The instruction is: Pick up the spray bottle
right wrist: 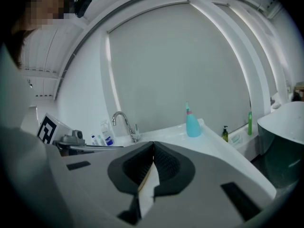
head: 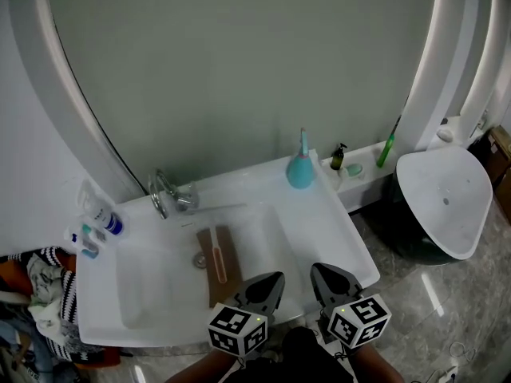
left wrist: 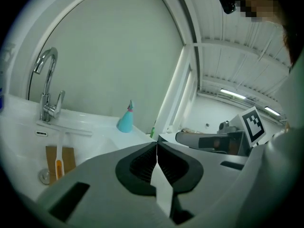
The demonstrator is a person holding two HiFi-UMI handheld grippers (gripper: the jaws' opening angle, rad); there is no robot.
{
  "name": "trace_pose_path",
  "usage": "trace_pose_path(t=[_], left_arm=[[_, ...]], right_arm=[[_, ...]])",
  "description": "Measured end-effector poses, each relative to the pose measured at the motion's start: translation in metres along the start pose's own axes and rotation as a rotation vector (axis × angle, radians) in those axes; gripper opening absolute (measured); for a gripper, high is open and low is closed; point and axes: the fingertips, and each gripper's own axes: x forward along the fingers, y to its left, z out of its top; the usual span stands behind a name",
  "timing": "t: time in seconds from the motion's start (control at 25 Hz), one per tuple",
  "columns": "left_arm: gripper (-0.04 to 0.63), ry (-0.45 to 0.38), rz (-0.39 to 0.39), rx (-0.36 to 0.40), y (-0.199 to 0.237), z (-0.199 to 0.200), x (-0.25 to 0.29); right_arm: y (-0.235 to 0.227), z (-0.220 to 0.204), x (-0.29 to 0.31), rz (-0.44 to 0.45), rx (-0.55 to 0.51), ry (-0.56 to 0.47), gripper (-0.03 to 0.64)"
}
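The teal spray bottle stands upright on the back right corner of the white sink, on its flat rim and against the grey wall panel, with its pink-collared nozzle pointing up. Both grippers hover at the sink's front edge, side by side and well apart from the bottle. The left gripper sits over the front rim near the middle of the sink, its jaws pressed together with nothing between them; its own view shows the dark pads meeting in a thin line. The right gripper is just beside it, towards the sink's front right corner, jaws likewise closed and empty, and its view looks across the sink with the bottle ahead and slightly right. At the back left of the sink rises the chrome faucet. Inside the basin, near the drain, lies a brown pad with an orange-handled brush on top. A few small bottles stand on the sink's left rim. On a ledge off the sink's right back corner are a small dark pump bottle and a green stick-shaped item
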Motion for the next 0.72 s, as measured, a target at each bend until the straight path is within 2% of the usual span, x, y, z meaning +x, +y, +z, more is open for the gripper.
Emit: trace_pose_path(t=[0.28, 0.52, 0.72], left_arm=[[0.006, -0.017, 0.029, -0.009, 0.013, 0.025, 0.047], [0.006, -0.012, 0.048, 0.028, 0.021, 0.041, 0.080], [0.006, -0.014, 0.072, 0.023, 0.034, 0.050, 0.103]], right_arm=[[-0.039, 0.027, 0.029, 0.028, -0.019, 0.006, 0.007], [-0.068, 0.045, 0.050, 0.051, -0.031, 0.004, 0.008], [-0.086, 0.054, 0.071, 0.066, -0.036, 0.006, 0.008]])
